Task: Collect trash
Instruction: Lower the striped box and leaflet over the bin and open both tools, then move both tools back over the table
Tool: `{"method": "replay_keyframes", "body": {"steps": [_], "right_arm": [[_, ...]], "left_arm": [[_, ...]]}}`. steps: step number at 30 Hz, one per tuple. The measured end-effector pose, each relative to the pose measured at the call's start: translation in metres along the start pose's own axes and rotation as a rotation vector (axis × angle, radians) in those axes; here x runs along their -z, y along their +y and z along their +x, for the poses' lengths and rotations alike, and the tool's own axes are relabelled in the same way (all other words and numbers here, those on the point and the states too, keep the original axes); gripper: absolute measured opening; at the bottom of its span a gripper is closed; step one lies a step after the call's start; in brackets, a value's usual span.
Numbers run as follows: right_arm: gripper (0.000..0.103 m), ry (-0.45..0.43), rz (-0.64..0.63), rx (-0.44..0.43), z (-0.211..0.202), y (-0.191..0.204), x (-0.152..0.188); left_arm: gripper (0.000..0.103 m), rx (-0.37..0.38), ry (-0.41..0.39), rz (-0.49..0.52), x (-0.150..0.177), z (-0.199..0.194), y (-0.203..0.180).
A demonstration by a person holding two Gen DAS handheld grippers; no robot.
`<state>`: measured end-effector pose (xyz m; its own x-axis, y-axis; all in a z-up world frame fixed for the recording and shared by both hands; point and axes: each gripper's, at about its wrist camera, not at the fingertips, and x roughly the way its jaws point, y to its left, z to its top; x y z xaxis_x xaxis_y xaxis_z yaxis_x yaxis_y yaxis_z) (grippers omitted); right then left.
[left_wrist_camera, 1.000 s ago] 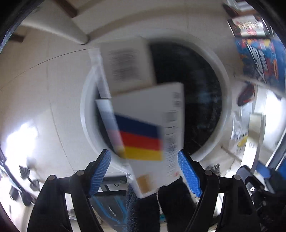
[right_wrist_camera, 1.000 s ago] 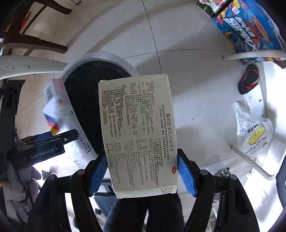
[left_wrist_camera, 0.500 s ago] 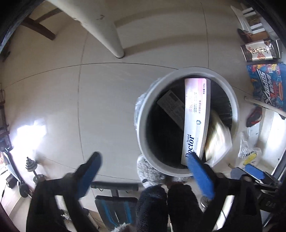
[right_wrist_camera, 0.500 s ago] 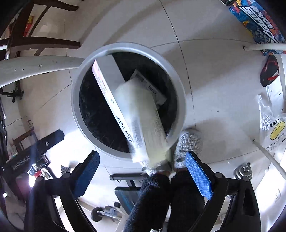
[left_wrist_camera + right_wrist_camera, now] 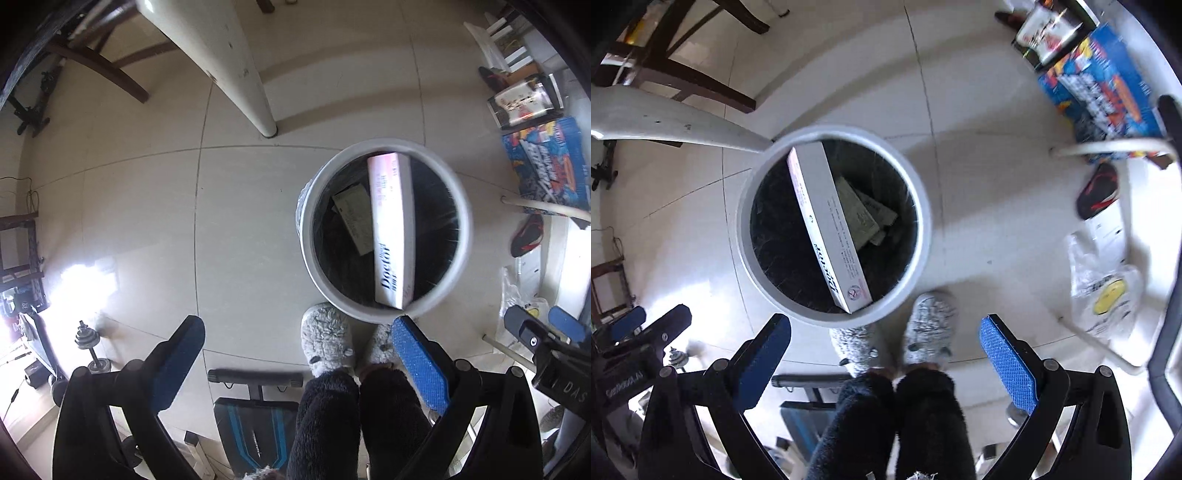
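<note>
Bright daylight, floor glare, fisheye warp

Below us the round trash bin [image 5: 925,236] stands open-mouthed, but a long toothpaste box [image 5: 827,229] leans corner to corner across it — we find room only in the dark gaps either side. A white table leg [image 5: 236,62] crowds the far rim, grey slippers [image 5: 327,341] the near rim. The floor tiles [image 5: 140,206] leftward lie bare.
</note>
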<state>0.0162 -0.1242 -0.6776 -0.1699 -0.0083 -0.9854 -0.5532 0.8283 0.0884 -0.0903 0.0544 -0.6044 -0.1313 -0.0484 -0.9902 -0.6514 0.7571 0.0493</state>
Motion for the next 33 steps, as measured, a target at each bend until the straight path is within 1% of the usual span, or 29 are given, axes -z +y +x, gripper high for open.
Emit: {"method": "replay_keyframes", "body": {"steps": [1, 5, 10, 11, 16, 21, 23, 25, 28, 29, 31, 33], "right_arm": [[0.103, -0.023, 0.001, 0.009, -0.012, 0.001, 0.003], [0.103, -0.064, -0.002, 0.013, -0.063, 0.001, 0.018], [0.103, -0.119, -0.016, 0.015, -0.137, 0.003, 0.043], [0.103, -0.125, -0.017, 0.013, -0.149, 0.004, 0.048], [0.103, -0.166, -0.019, -0.008, -0.220, 0.006, 0.076], [0.103, -0.199, -0.004, -0.031, -0.286, 0.006, 0.102], [0.103, -0.209, 0.010, -0.044, -0.310, 0.006, 0.110], [0.103, -0.219, 0.026, -0.063, -0.333, 0.006, 0.115], [0.103, -0.247, 0.063, -0.113, -0.376, 0.004, 0.117], [0.103, -0.262, 0.073, -0.132, -0.390, 0.004, 0.116], [0.103, -0.301, 0.086, -0.170, -0.422, 0.004, 0.108], [0.103, -0.348, 0.102, -0.198, -0.454, 0.001, 0.097]], "left_arm": [[0.103, 0.001, -0.007, 0.000, 0.003, -0.010, 0.000], [0.103, 0.010, -0.041, -0.004, 0.018, -0.061, 0.004], [0.103, 0.023, -0.081, -0.003, 0.037, -0.125, 0.007], [0.103, 0.024, -0.090, -0.001, 0.043, -0.141, 0.007], [0.103, 0.044, -0.115, 0.013, 0.065, -0.195, 0.005], [0.103, 0.082, -0.157, 0.013, 0.077, -0.251, 0.009], [0.103, 0.099, -0.182, 0.009, 0.077, -0.272, 0.010], [0.103, 0.096, -0.217, 0.012, 0.075, -0.297, 0.011], [0.103, 0.094, -0.309, 0.032, 0.066, -0.340, 0.008], [0.103, 0.094, -0.347, 0.040, 0.058, -0.358, 0.005], [0.103, 0.093, -0.392, 0.048, 0.043, -0.381, 0.000], [0.103, 0.084, -0.448, 0.059, 0.020, -0.408, -0.010]]}}
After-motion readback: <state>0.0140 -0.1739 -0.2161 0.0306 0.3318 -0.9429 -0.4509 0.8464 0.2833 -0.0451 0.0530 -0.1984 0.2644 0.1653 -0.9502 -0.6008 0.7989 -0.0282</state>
